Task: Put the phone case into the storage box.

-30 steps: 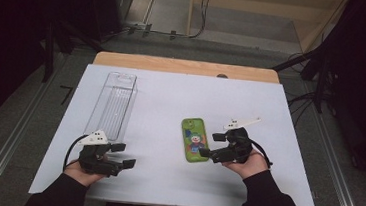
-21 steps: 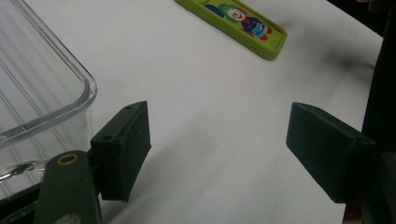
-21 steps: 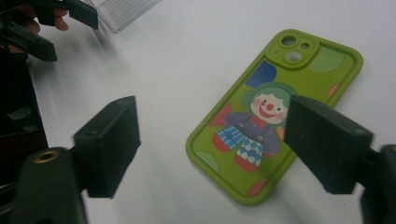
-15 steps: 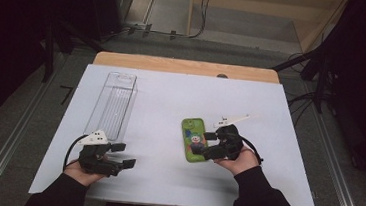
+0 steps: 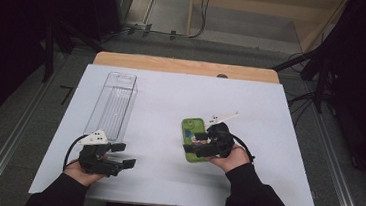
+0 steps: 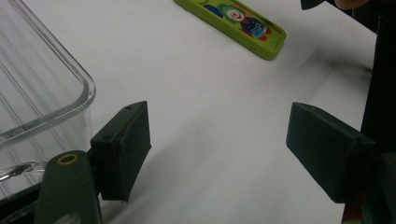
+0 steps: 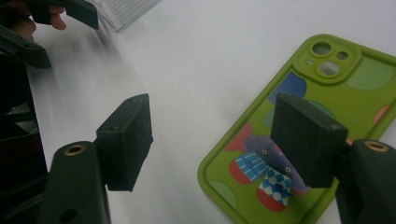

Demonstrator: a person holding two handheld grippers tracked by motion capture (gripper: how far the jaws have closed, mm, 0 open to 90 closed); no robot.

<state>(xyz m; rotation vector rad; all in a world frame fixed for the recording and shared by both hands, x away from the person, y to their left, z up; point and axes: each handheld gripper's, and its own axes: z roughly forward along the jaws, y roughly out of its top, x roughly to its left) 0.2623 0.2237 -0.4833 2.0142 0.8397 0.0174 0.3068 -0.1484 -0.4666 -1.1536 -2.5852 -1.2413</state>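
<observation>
The green phone case [image 5: 194, 138] lies flat, camera cut-outs away from the person, on the white surface [image 5: 171, 97], right of the middle and nearer the person's edge than the far edge. It looks like a thin, light shell of soft rubbery plastic with a printed clown-like picture on its back, so it will probably flex if squeezed hard across its width but is unlikely to break, and its matte skin should give the pads some friction rather than slide. Lying flat, it offers little to pinch from above; the sensible hold seems to be across the two long edges near the lower half, or under one raised long rim so it can be tipped up. The right gripper [image 5: 202, 144] hovers at the case's near right part, and in the right gripper view its jaws have just been closing, one pad over the printed back [image 7: 268, 172] and the other over bare surface beside the long edge, not yet pressing on anything. The left gripper [image 5: 116, 158] rests near the near left corner of the surface, jaws spread and empty, just beside the near end of a clear plastic tray [image 5: 113, 104].
</observation>
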